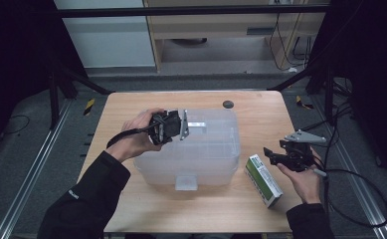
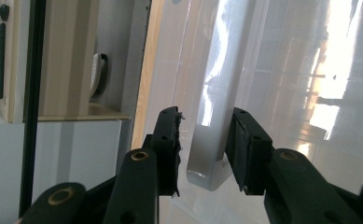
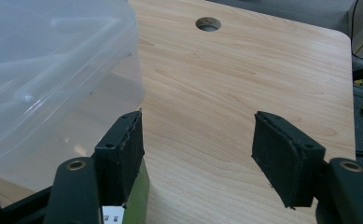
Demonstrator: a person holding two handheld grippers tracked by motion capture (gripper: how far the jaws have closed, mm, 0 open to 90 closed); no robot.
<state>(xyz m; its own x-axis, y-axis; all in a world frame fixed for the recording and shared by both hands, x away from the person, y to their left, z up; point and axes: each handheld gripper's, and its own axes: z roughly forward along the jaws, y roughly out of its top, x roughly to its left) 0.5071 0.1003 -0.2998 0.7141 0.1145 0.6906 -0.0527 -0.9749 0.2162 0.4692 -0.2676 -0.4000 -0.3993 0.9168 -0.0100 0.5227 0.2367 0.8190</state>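
Right now I am holding my left gripper (image 1: 177,125) over the far left part of the clear plastic box (image 1: 211,164), which is sitting in the middle of the table (image 1: 260,119) with its lid on. Its white handle bar (image 2: 212,140) is lying between my left gripper's jaws, seen in the left gripper view: the right pad is lying against the bar's side, while a narrow gap is showing between the left pad and the bar, so the jaws are partly closed around it and not yet clamping it. The bar is running lengthwise away from the gripper, its rounded near end sitting just between the pads. The box itself is lying with its long side across the table, its front latch (image 1: 186,182) facing me. I am keeping my right gripper (image 1: 273,155) wide open and empty, beside the box's right end and just above a green and white carton (image 1: 263,179), whose long axis is pointing away from me, slightly angled.
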